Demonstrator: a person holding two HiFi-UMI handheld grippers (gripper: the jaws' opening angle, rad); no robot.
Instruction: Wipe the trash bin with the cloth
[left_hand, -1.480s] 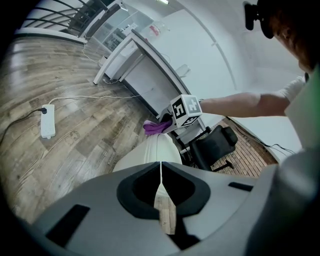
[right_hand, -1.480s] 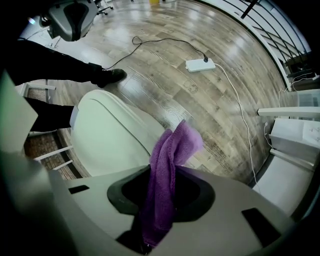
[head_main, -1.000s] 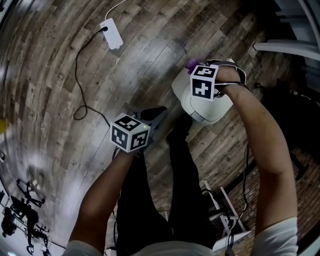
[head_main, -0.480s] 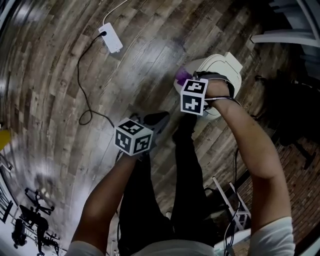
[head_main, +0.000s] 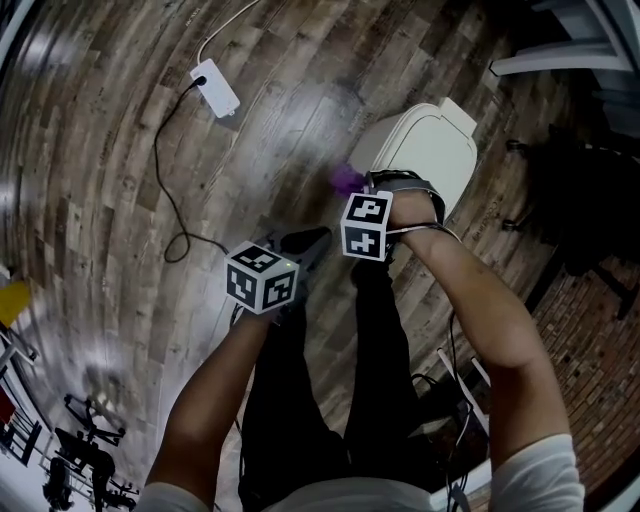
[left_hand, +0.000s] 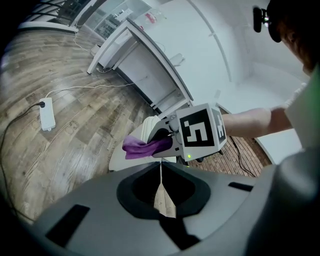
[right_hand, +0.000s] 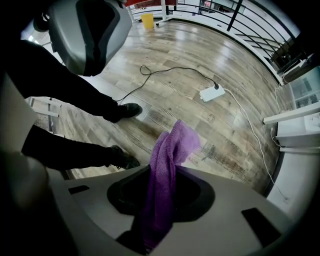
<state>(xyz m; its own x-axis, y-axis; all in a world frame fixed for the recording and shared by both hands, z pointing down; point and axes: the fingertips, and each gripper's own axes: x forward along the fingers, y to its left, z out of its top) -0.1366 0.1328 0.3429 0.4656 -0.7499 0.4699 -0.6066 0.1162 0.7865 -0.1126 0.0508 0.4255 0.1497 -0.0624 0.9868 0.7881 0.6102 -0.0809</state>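
Note:
The white trash bin (head_main: 428, 150) stands on the wood floor with its lid down, to the right of my feet. My right gripper (right_hand: 168, 167) is shut on the purple cloth (right_hand: 169, 165), which hangs out beyond its jaws. In the head view the cloth (head_main: 346, 180) is in the air just left of the bin, off its surface, ahead of the right marker cube (head_main: 367, 225). My left gripper (left_hand: 161, 169) is shut with nothing in it, and its marker cube (head_main: 262, 278) hovers above my left shoe. The left gripper view shows the cloth (left_hand: 144, 146) in front of the bin (left_hand: 149, 131).
A white power strip (head_main: 215, 88) with a black cable (head_main: 165, 200) lies on the floor at the far left. My black shoes (head_main: 305, 243) and legs stand between the two grippers. A white counter (left_hand: 135, 60) and dark furniture (head_main: 590, 190) are behind and right of the bin.
My right gripper has carried the cloth off the bin's lid, leftward and nearer to me. The lid now shows uncovered. The left gripper has barely moved.

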